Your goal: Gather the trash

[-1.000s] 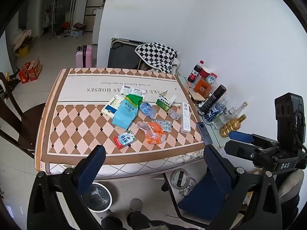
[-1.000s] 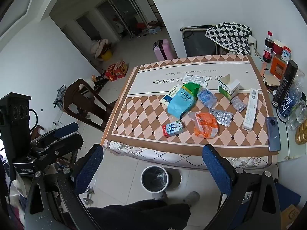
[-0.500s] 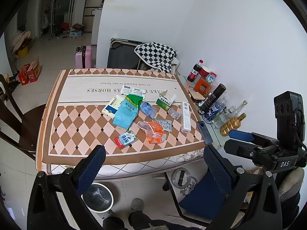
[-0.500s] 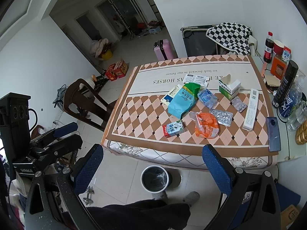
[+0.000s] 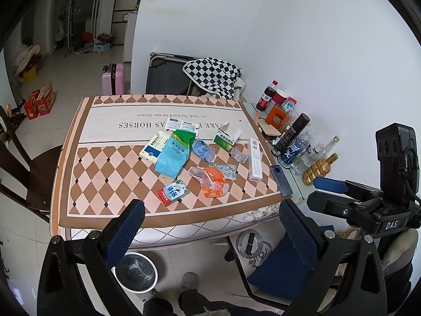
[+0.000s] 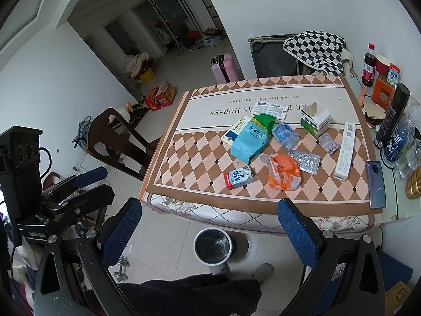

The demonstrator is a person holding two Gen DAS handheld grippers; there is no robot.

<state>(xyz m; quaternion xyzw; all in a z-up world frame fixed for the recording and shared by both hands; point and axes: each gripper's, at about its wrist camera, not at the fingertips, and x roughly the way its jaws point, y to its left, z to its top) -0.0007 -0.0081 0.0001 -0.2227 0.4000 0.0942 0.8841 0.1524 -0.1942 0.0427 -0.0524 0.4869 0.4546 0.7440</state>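
Note:
Trash lies in the middle of the chequered table (image 5: pixel 100 179): a small milk carton (image 5: pixel 173 191) (image 6: pixel 239 177), an orange plastic bag (image 5: pixel 211 180) (image 6: pixel 284 172), a blue-green rice bag (image 5: pixel 175 155) (image 6: pixel 252 138), blister packs (image 5: pixel 225 169), a torn green box (image 5: pixel 225 138) and a long white box (image 5: pixel 255 158). A round bin (image 5: pixel 135 271) (image 6: pixel 213 245) stands on the floor by the near table edge. My left gripper (image 5: pixel 210 223) and right gripper (image 6: pixel 210 223) both hover open and empty, short of the table's near edge, above the bin.
A phone (image 6: pixel 376 184) lies on the table's near right corner. Bottles and a can (image 5: pixel 292 144) crowd a glass side table on the right. A dark wooden chair (image 6: pixel 115 142) stands left of the table. The person's dark-clothed legs and grey slippers (image 6: pixel 218 270) are by the bin.
Both views have shifted only slightly; the table contents have not moved and both grippers stay open.

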